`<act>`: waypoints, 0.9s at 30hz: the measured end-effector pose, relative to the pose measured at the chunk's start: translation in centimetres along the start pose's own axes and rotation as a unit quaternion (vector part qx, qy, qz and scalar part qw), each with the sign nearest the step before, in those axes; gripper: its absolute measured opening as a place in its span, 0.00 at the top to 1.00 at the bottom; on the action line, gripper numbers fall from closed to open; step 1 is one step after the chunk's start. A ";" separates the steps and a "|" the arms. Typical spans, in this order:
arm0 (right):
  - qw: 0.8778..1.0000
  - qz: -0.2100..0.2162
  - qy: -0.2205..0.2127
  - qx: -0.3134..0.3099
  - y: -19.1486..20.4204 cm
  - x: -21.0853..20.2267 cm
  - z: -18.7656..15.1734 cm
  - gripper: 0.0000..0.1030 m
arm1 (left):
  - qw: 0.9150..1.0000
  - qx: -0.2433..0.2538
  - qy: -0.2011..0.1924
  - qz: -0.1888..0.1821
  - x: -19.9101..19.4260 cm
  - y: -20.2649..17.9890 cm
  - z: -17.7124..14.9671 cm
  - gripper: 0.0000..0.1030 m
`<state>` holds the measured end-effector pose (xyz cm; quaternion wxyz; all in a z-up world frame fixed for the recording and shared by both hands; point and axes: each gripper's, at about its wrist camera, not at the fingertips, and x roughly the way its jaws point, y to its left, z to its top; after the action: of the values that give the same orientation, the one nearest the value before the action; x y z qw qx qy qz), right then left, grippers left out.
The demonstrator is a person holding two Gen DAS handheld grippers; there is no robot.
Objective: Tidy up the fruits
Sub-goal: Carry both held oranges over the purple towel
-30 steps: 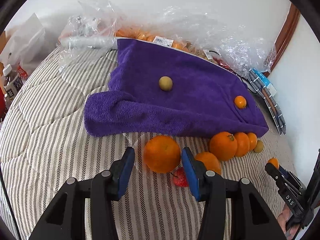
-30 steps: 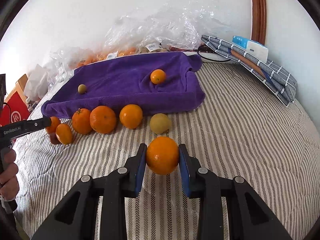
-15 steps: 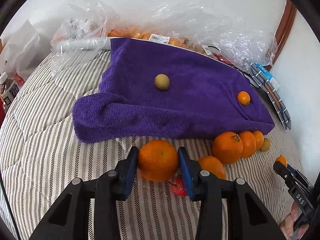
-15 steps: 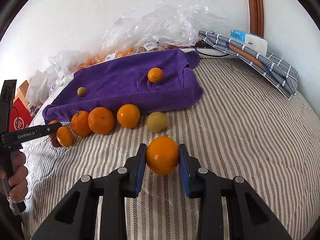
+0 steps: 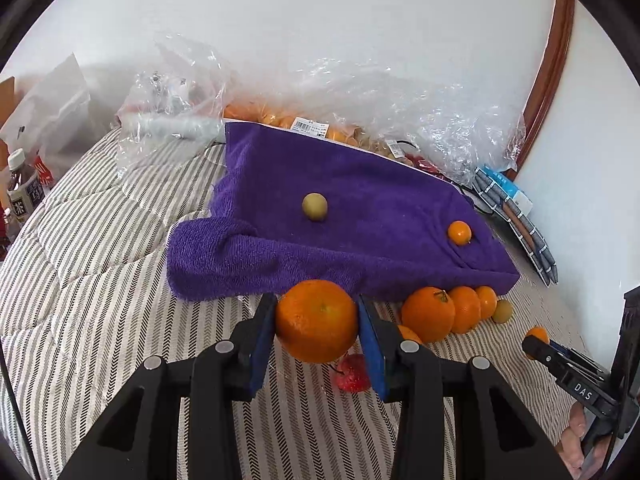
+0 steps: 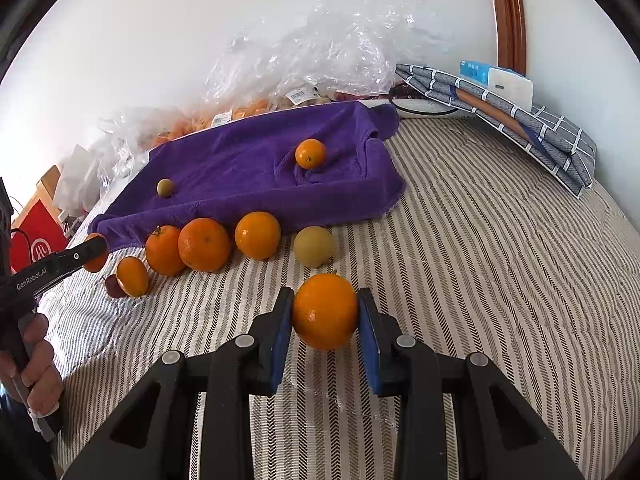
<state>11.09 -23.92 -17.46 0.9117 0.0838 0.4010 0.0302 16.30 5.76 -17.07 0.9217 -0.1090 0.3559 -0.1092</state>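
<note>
The left gripper [image 5: 318,322] clamps a large orange [image 5: 316,320] above the striped bedcover [image 5: 100,280], before a purple towel [image 5: 360,232]. The right gripper [image 6: 325,312] pinches a smaller orange [image 6: 325,311] near a row of oranges [image 6: 204,244].

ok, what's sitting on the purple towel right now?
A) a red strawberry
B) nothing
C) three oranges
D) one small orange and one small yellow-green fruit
D: the purple towel carries only a small orange near its right end and a small yellow-green fruit toward its left; the other loose fruit lies on the striped bedcover.
</note>
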 end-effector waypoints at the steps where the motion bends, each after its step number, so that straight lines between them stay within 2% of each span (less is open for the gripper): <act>1: 1.000 0.004 -0.002 0.002 -0.1 -0.1 0.0 0.69 | 1.000 0.001 -0.001 0.004 0.0 0.0 0.0 0.63; 9: 1.000 0.016 -0.009 0.001 0.1 -0.3 0.0 0.69 | 0.999 0.001 -0.022 0.024 -0.4 -0.2 0.2 0.63; 12: 1.000 0.017 -0.010 0.002 0.0 -0.3 0.0 0.69 | 0.999 -0.002 -0.026 0.024 -0.7 0.1 0.3 0.63; 15: 0.999 0.042 -0.006 -0.004 0.1 -0.3 0.1 0.69 | 0.999 -0.006 -0.028 0.019 -0.8 0.3 0.3 0.63; 21: 0.999 0.034 -0.008 -0.006 0.2 -0.4 0.3 0.69 | 0.999 -0.016 -0.030 0.017 -1.0 0.6 0.3 0.63; 27: 0.998 0.049 -0.025 -0.012 0.6 -1.4 1.8 0.69 | 0.999 -0.028 -0.034 0.023 -1.3 1.1 0.5 0.63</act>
<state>11.52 -23.69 -15.17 0.9197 0.0929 0.3735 0.0779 15.85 7.26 -16.22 0.9320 -0.1304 0.3300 -0.0740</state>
